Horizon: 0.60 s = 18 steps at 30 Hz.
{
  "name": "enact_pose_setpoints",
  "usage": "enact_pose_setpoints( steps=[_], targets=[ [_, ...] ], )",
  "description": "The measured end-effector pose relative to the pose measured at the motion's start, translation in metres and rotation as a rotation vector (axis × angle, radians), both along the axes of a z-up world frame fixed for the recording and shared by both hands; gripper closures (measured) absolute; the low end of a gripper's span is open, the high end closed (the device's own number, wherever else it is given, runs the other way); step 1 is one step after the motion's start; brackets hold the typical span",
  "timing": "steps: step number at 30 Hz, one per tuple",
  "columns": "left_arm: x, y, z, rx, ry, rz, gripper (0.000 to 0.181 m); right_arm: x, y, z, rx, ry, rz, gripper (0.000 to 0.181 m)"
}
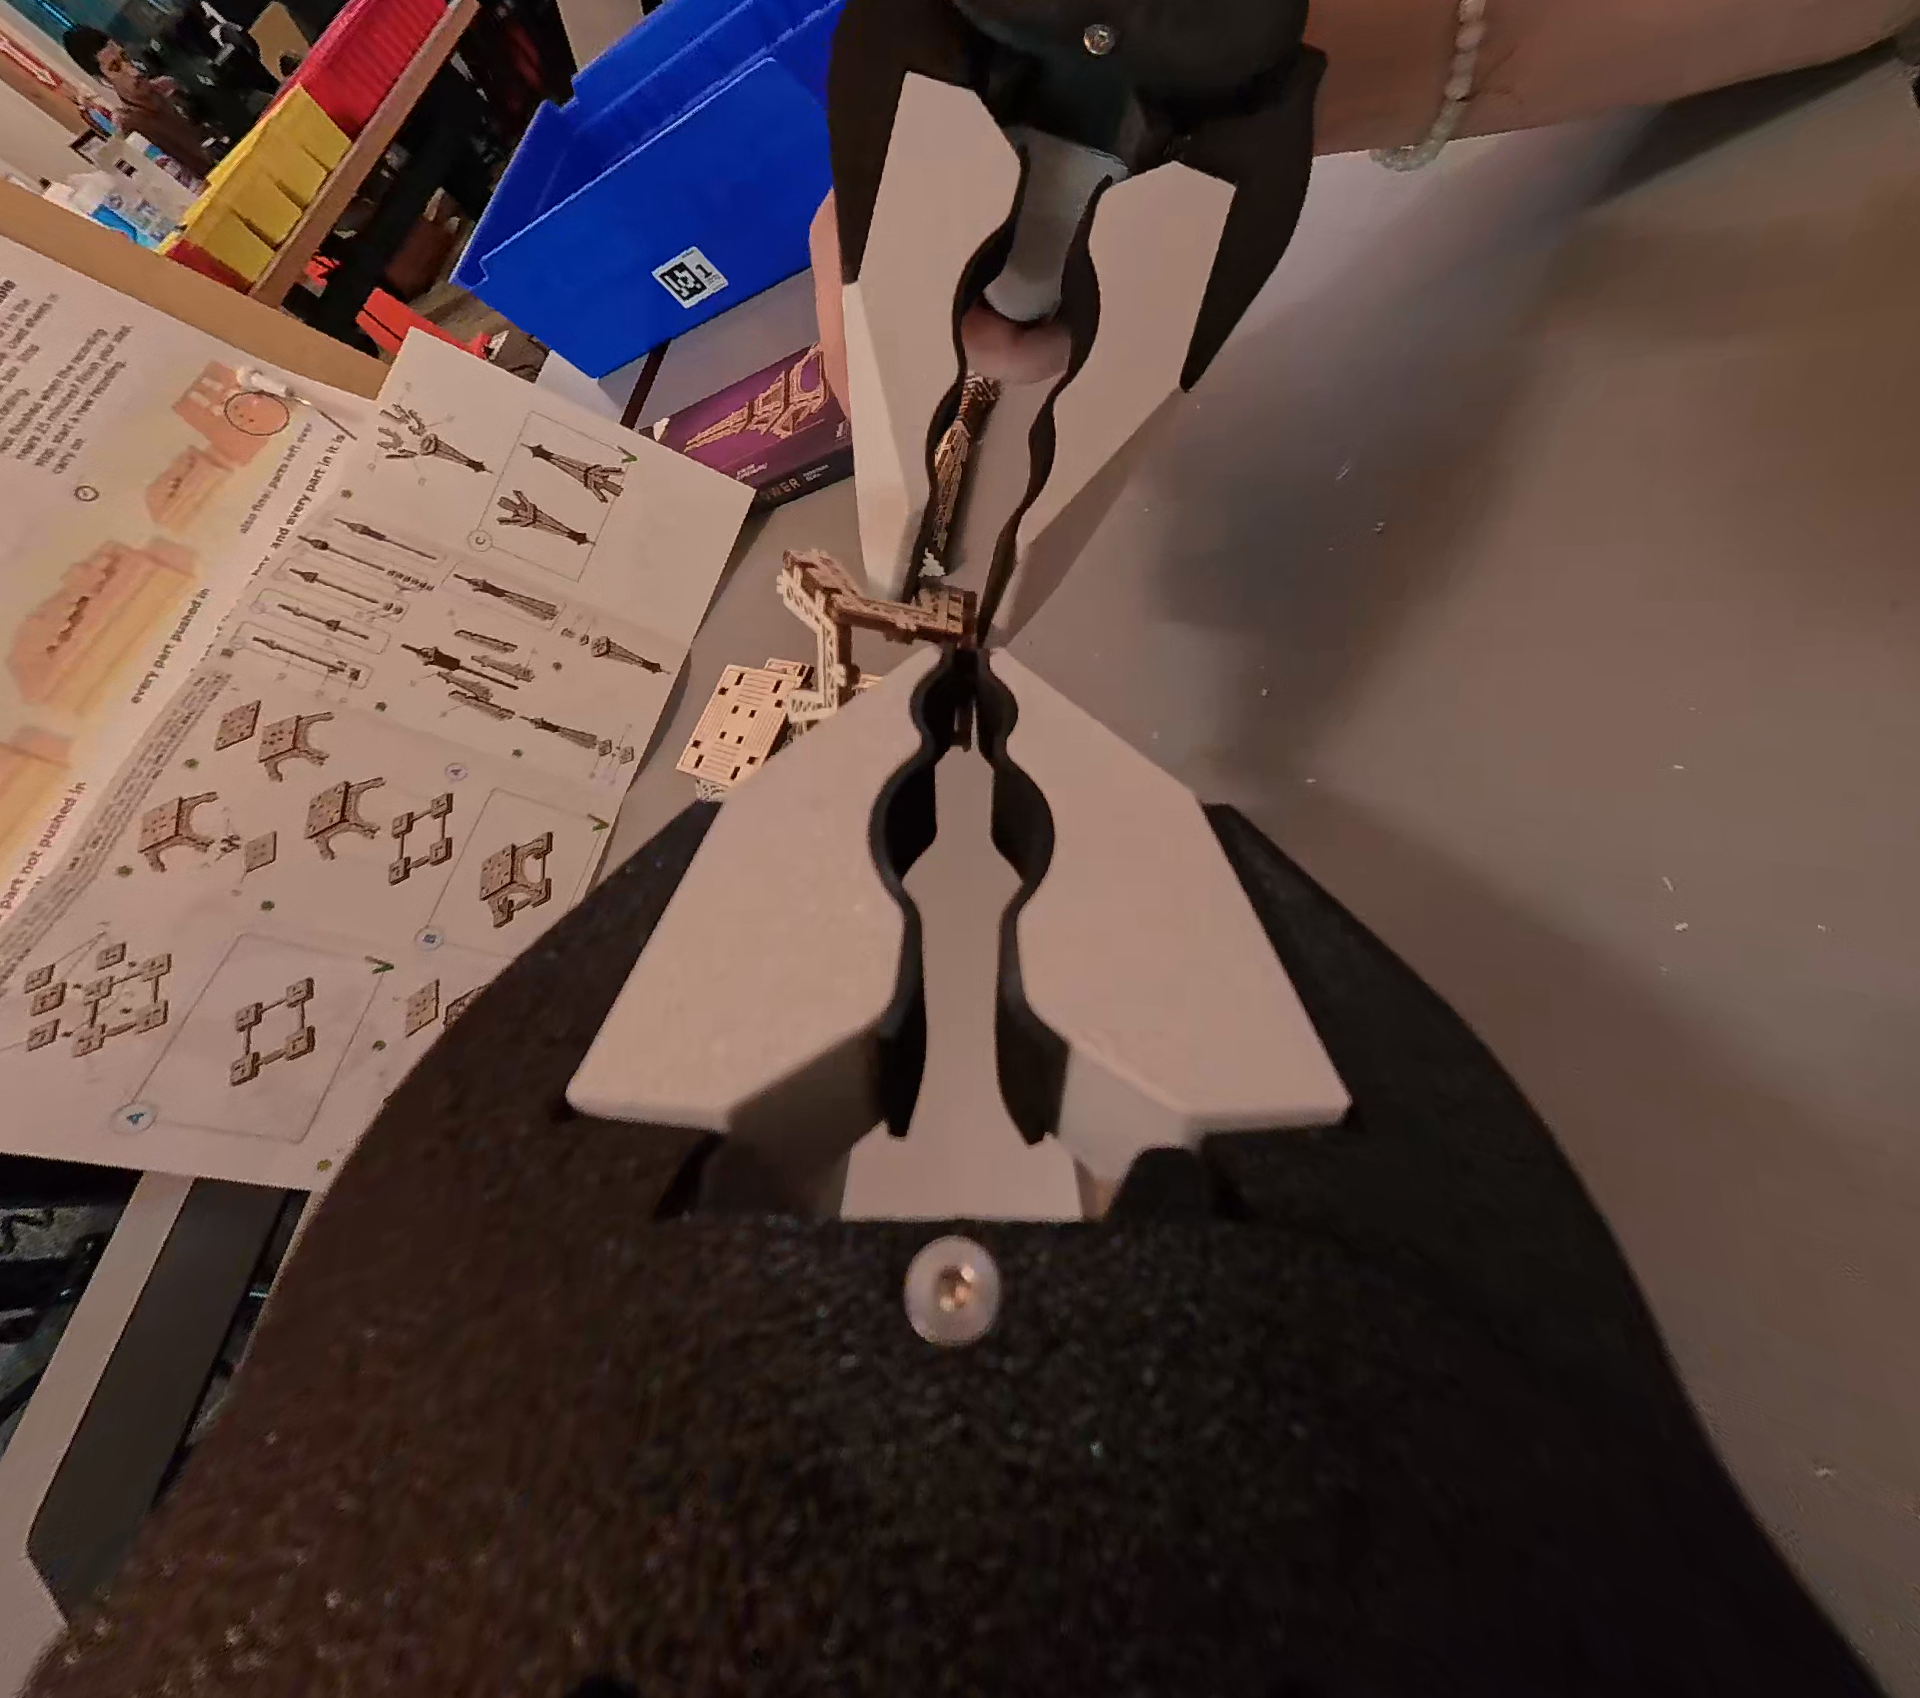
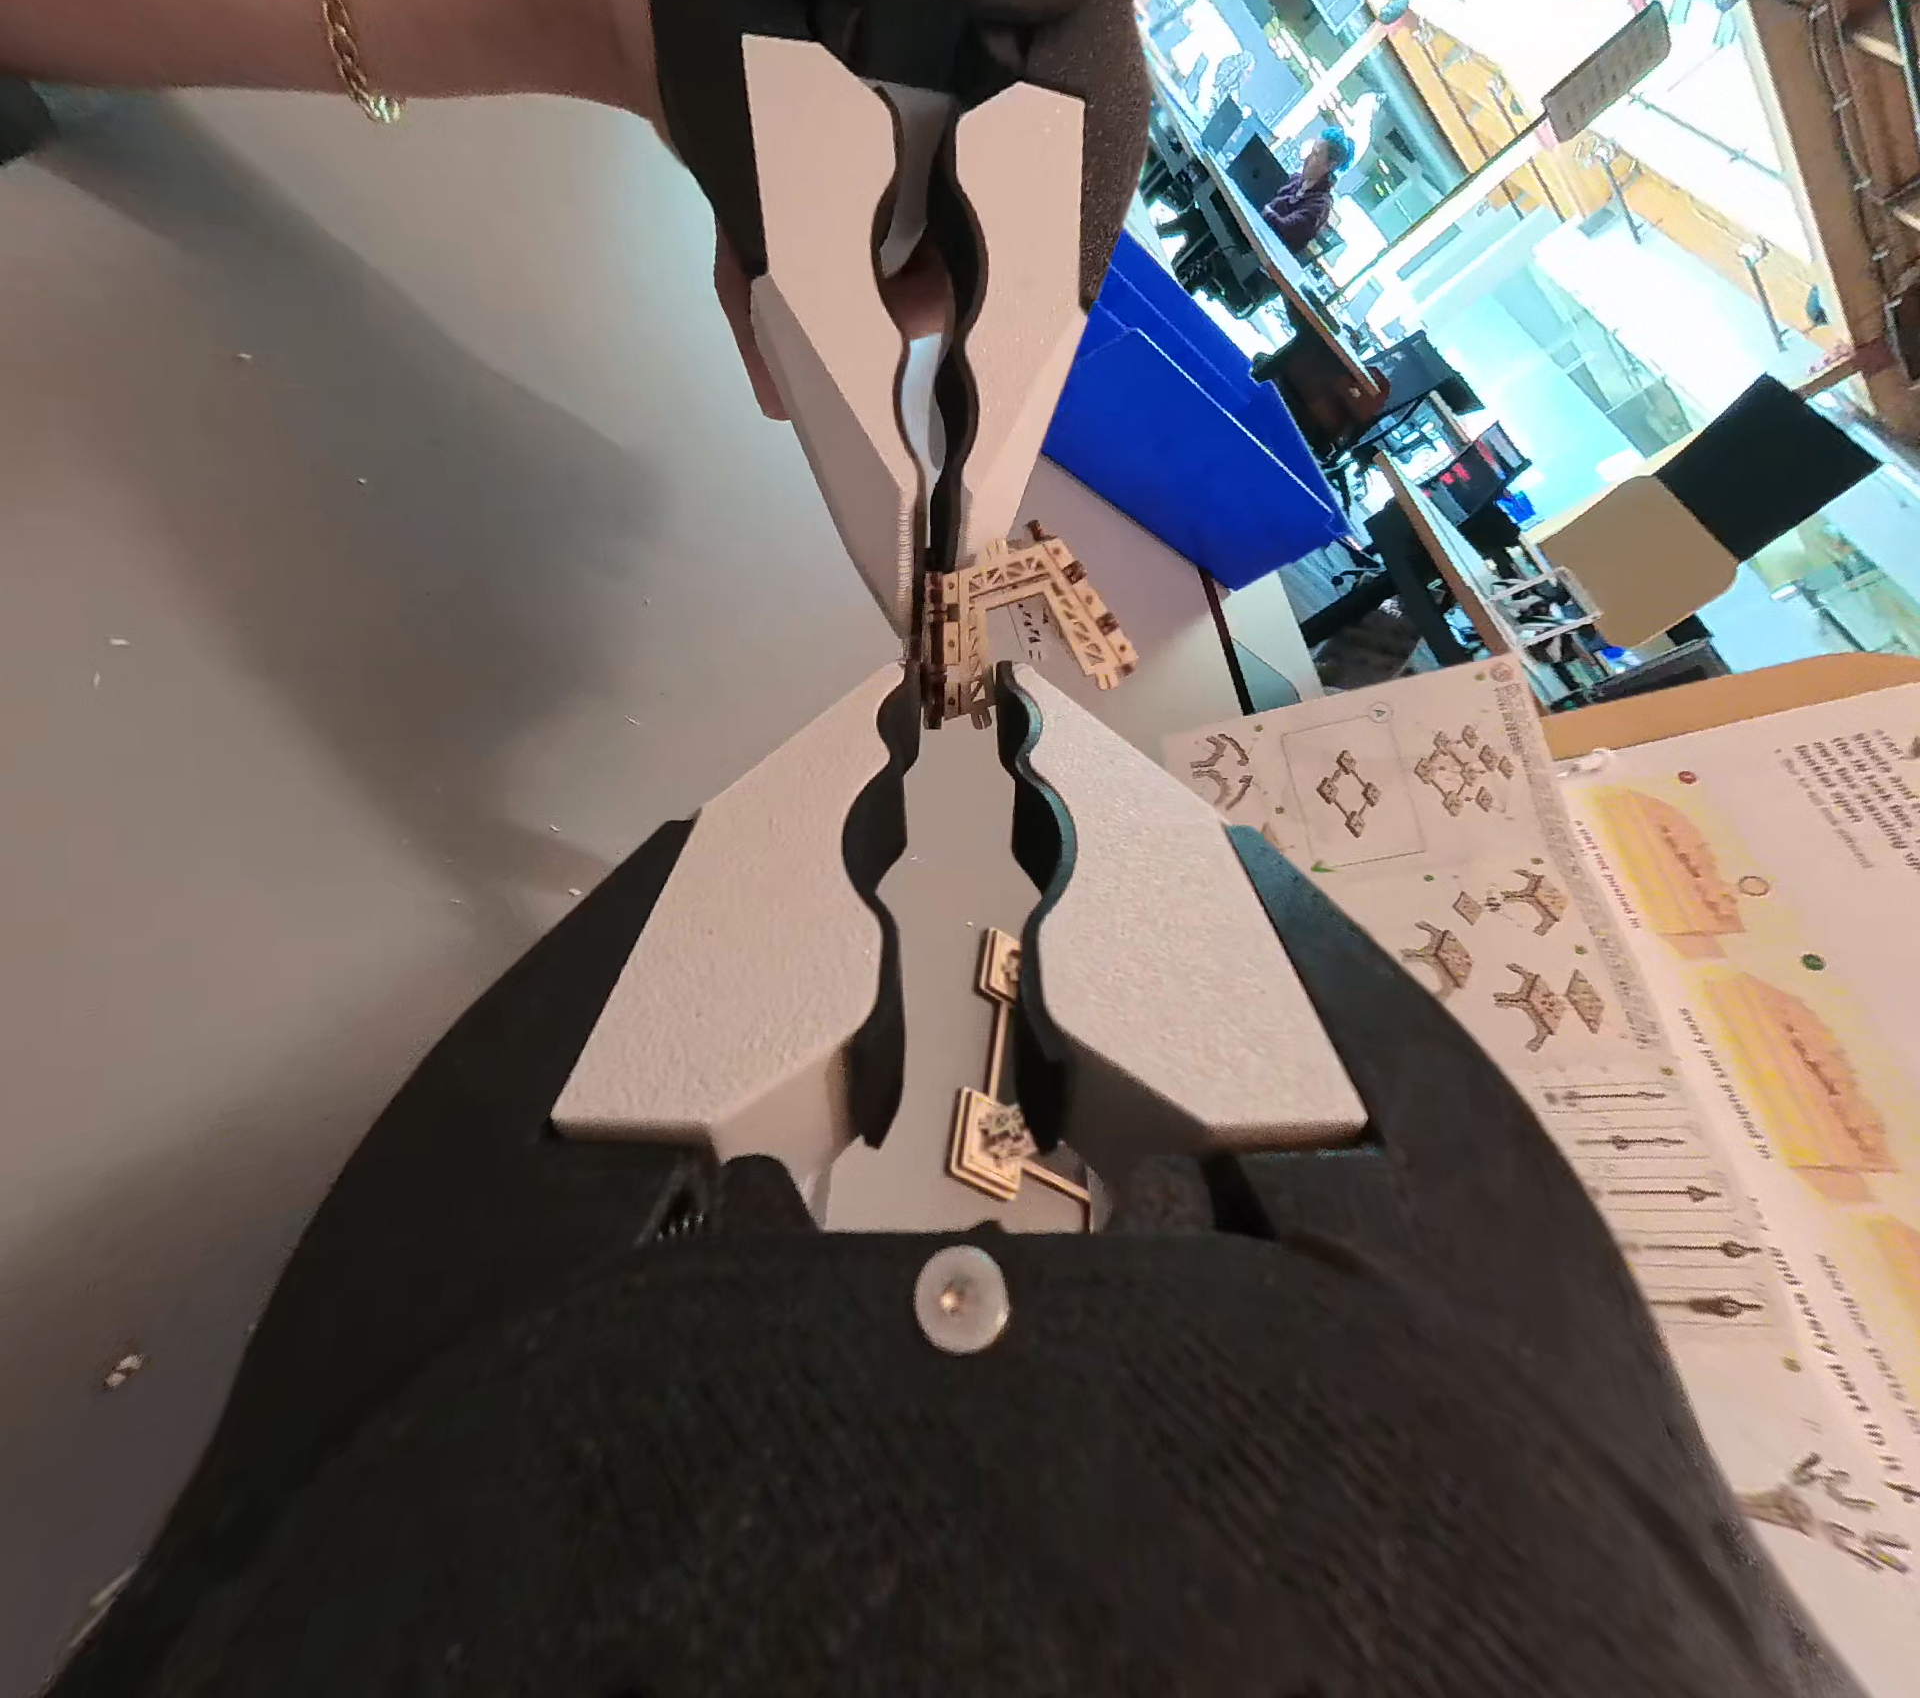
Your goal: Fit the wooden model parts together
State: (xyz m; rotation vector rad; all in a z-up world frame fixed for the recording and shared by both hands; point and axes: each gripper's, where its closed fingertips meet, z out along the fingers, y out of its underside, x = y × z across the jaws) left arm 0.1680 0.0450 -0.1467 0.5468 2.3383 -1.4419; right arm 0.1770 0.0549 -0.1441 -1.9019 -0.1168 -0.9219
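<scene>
The wooden frame part (image 2: pixel 1023 614) is held above the surface (image 2: pixel 364 505), pinched at one edge by both the left hand-held gripper (image 1: pixel 961 677) and the right hand-held gripper (image 2: pixel 961 692), tip to tip, presumably to press a joint home while loose parts (image 1: pixel 743 718) lie below

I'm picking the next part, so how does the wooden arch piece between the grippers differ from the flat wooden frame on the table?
The arch piece is held off the table, pinched by the left gripper and right gripper; the flat frame lies on the table, ungripped. The arch piece is a built-up lattice with legs; the flat frame is thin strips joining square corners. Both are pale wood with dark cut edges.
</scene>
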Motion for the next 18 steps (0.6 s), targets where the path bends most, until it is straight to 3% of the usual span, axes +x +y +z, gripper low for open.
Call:
enact_pose_setpoints(
  steps=[18],
  targets=[
    [0.009, -0.001, -0.012, 0.076, -0.088, 0.052, 0.181, 0.004, 0.0, -0.008, -0.08, -0.023, -0.054, 0.172]
  ],
)
